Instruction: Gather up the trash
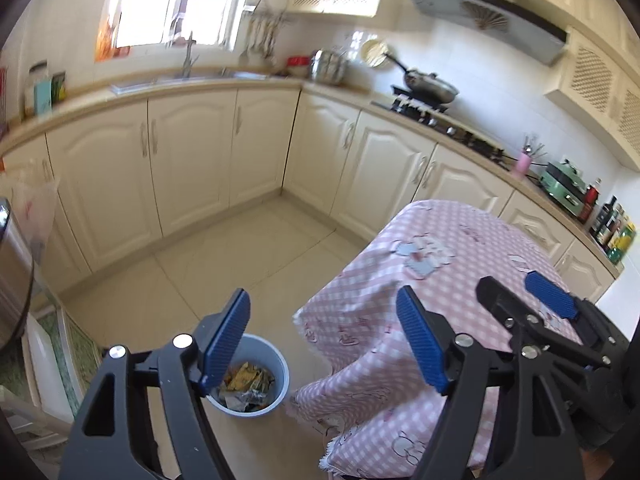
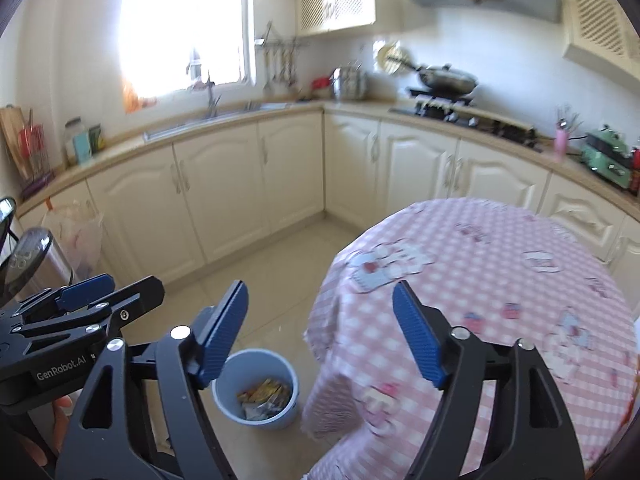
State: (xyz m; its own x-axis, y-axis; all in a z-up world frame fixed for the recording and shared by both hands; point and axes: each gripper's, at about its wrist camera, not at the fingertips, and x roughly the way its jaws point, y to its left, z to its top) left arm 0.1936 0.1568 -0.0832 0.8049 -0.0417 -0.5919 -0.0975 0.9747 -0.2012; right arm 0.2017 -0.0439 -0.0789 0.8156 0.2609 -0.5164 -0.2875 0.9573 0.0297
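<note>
Left wrist view has both the left tool [image 1: 324, 336] and right tool [image 2: 320, 332] spread apart and empty above the wrapper-filled bin [image 1: 256, 380], where a careless swing could topple it beside the table [image 1: 460, 248].

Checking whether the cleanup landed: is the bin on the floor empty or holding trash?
Holding trash: the bin stands upright, with yellow wrappers and crumpled scraps inside.

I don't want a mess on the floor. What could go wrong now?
The bin stands close under the hanging tablecloth, so a snagged cloth edge might tip it and spill the wrappers. Both grippers, left and right, are open and empty, so nothing can drop from them.
</note>
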